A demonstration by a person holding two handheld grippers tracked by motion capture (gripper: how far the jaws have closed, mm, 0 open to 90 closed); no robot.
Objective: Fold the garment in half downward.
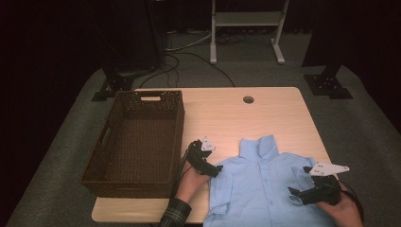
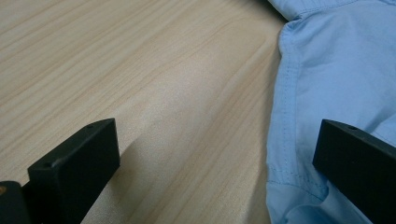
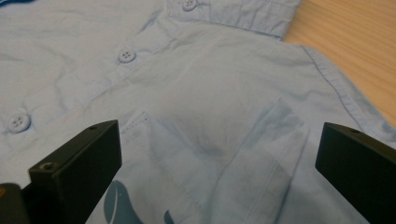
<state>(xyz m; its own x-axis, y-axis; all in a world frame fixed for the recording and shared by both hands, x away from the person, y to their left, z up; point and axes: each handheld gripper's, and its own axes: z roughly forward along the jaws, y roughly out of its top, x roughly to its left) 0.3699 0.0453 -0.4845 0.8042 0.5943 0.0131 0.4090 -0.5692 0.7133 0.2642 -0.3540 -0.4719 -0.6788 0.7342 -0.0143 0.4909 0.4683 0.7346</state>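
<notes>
A light blue button shirt [image 1: 262, 182] lies flat on the wooden table [image 1: 222, 113], collar toward the far side. My left gripper [image 1: 213, 170] is open at the shirt's left edge; in its own view one jaw hangs over bare wood and the other over the blue cloth [image 2: 327, 70]. My right gripper [image 1: 297, 195] is open low over the shirt's chest. In its view the pocket [image 3: 219, 154], two buttons [image 3: 126, 55] and a dark blue print [image 3: 116, 203] lie between the jaws. Neither gripper holds anything.
A dark brown wicker basket [image 1: 108, 161] with nothing in it stands on the table's left part, just left of my left hand. A round cable hole [image 1: 248, 99] sits near the far edge. Stand feet and cables lie on the grey floor beyond.
</notes>
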